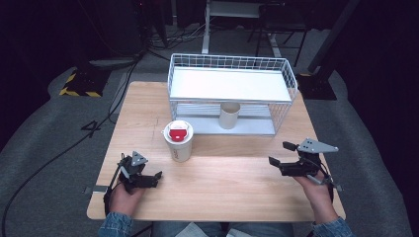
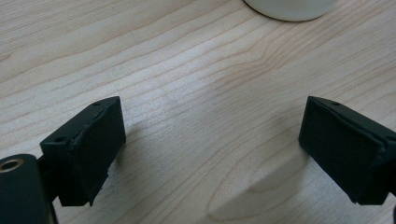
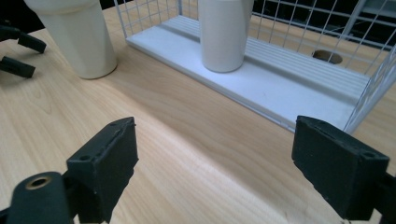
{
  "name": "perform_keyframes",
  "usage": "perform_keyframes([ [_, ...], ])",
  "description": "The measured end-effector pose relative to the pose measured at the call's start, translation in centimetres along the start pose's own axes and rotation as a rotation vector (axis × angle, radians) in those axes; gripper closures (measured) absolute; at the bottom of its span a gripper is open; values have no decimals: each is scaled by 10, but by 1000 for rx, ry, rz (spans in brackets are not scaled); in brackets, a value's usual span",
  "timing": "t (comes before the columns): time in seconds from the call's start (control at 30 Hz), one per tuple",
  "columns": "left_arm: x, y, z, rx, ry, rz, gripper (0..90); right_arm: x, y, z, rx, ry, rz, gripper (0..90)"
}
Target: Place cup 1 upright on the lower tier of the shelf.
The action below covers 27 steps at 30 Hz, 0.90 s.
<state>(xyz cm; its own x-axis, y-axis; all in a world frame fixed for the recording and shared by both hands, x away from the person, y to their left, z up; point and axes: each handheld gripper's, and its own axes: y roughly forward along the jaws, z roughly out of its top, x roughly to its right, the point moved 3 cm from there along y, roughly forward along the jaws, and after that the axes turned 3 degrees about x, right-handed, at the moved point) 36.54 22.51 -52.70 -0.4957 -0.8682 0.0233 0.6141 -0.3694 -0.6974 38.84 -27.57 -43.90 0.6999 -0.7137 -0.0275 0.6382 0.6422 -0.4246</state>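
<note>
- The right tongs (image 1: pixel 280 153) stood apart, holding nothing, well right of the lidded cup (image 1: pixel 178 140) on the bench (image 1: pixel 232 182).
- The left tongs (image 1: pixel 157 179) gaped, empty, near the cup.
- A good grasp would likely need level jaws, squarely astride the cup's wall.

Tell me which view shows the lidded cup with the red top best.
The high view: the lidded cup stands whole on the table, red top visible, in front of the wire rack. The right gripper view shows its body, cut off above; the left gripper view shows just its base at the top edge.
</note>
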Motion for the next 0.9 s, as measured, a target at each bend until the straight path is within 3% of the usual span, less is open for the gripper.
perform_keyframes([
  [0.23, 0, 1, 0, 3, 1, 1, 78, 4, -10, -23, 21, 52, -12, 149],
  [0.3, 0, 1, 0, 4, 1, 0, 79, 6, -10, -28, -19, 54, 0, 149],
  [0.47, 0, 1, 0, 4, 1, 0, 79, 11, -18, -42, -31, 70, -23, 149],
  [0.7, 0, 1, 0, 4, -2, 2, 79, 22, -21, -71, -125, 85, -74, 149],
  [0.9, 1, 0, 0, 2, -8, 11, 80, 29, -17, -85, -175, 89, -92, 150],
])
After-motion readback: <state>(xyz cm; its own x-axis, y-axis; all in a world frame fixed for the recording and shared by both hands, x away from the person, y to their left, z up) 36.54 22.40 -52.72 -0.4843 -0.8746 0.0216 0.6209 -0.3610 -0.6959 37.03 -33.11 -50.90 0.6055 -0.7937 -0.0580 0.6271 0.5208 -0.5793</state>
